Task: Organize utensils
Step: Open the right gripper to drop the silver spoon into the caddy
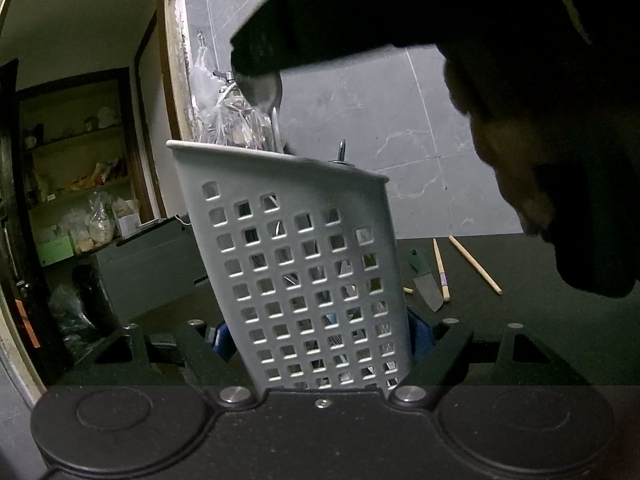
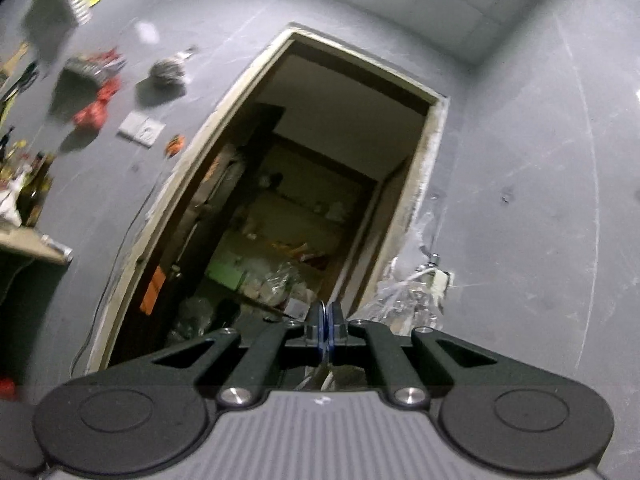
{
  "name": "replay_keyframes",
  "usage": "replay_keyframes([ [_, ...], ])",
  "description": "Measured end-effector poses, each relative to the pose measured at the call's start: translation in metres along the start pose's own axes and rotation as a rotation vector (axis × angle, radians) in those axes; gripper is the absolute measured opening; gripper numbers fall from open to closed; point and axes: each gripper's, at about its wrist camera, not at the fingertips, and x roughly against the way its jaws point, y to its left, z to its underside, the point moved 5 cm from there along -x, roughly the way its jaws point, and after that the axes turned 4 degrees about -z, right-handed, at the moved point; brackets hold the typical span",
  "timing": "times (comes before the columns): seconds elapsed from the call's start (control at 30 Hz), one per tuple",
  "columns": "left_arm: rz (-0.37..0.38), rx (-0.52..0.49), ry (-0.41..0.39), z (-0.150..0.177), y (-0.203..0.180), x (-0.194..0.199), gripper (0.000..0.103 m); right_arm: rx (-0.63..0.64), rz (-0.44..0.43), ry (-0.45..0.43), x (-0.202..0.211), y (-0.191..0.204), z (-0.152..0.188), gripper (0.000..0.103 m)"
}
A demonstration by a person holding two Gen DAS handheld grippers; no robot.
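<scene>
A white perforated utensil holder stands tilted on the dark table, close in front of the left wrist camera. My left gripper is shut on its lower part, with the blue pads against both sides. A metal spoon sticks up out of the holder with its bowl on top, and a metal handle tip pokes up beside it. A knife and two wooden chopsticks lie on the table behind. My right gripper is shut with nothing visible between its pads; it points up at a doorway.
A dark bulky shape, partly a hand, hangs over the holder from the upper right and hides the spoon's top. A grey tiled wall stands behind the table. An open doorway leads to cluttered shelves. A grey box sits left of the holder.
</scene>
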Motion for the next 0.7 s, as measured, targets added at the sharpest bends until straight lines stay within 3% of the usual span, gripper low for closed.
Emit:
replay_keyframes([
  [0.23, 0.0, 0.0, 0.0, 0.0, 0.0, 0.0, 0.081, 0.033, -0.027, 0.042, 0.013, 0.02, 0.013, 0.003],
  [0.7, -0.003, 0.0, 0.0, 0.001, 0.0, 0.002, 0.081, -0.027, -0.047, 0.106, 0.014, 0.009, 0.023, 0.003],
])
